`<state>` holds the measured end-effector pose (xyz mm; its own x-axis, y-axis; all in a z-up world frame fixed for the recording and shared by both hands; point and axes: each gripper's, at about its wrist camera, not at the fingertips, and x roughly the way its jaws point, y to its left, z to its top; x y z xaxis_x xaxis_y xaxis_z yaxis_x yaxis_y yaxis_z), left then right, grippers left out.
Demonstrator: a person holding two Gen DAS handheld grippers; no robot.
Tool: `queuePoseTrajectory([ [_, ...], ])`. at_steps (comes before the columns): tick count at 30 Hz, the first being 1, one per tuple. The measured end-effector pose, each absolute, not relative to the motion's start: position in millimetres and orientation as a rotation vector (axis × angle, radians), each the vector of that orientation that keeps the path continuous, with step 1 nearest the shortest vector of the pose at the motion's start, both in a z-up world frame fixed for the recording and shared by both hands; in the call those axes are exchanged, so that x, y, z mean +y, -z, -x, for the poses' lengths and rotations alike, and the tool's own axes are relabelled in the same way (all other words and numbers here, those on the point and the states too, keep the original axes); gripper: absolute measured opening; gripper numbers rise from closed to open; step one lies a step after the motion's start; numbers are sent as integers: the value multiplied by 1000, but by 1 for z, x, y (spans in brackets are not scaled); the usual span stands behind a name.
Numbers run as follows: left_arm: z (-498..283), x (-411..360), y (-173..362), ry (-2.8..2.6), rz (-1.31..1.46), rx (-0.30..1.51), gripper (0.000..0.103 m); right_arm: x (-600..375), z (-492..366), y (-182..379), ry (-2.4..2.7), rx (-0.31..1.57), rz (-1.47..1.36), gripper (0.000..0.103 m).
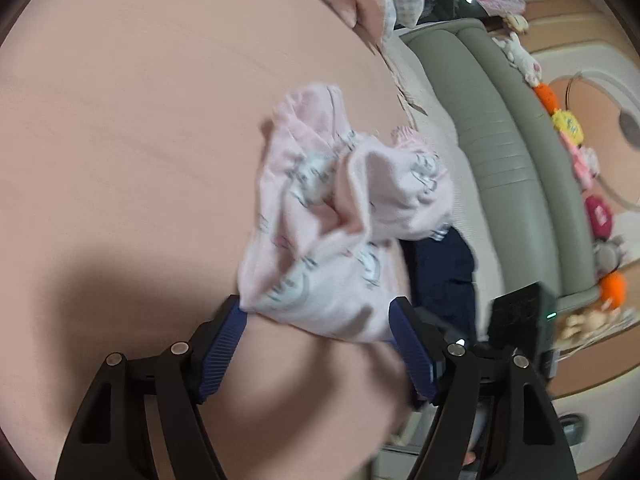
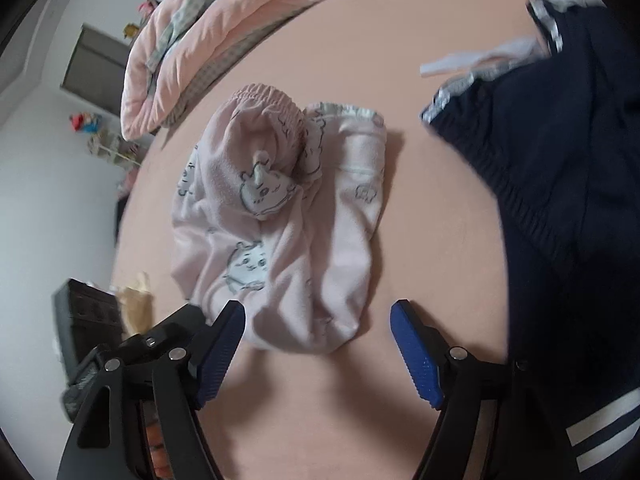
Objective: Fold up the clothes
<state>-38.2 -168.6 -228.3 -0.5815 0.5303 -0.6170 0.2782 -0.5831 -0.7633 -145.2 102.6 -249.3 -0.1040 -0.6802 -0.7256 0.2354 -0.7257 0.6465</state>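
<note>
Left gripper (image 1: 318, 310): jaws apart, blue pads (image 1: 222, 350) clear of cloth on the inner faces; the near hem of the pink garment (image 1: 320, 216) lies between the tips, not pinched as far as can be seen.

Right gripper (image 2: 318, 314): jaws wide apart, the garment's (image 2: 280, 220) near end resting between the tips, untouched on the right pad's side; whether the left pad touches it cannot be told.

Garment: small, pale pink, printed with cartoon animals, bunched and crumpled on the pink sheet (image 1: 120, 140), elastic waistband at the far end in the right view.

Beside it: navy clothing (image 2: 560, 200) with white stripes, near but apart from the pink piece in the right view.

Farther: folded pink quilt (image 2: 208, 28) at the sheet's far edge. Beyond the bed's side, a grey padded rail (image 1: 500, 140), then a row of plush toys (image 1: 568, 128) on the floor.
</note>
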Motion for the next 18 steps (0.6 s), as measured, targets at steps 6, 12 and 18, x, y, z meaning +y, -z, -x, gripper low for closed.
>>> queuePoseTrajectory([
  [6,25,-163,235,-2314,1255,-1473,72,109,132,263,1843,-665,-1552,75],
  [12,36,-158,235,-2355,1262,-1476,73,92,138,263,1913,-657,-1521,77],
  [18,45,-165,237,-2334,1244,-1565,80,71,152,265,1948,-647,-1484,78],
])
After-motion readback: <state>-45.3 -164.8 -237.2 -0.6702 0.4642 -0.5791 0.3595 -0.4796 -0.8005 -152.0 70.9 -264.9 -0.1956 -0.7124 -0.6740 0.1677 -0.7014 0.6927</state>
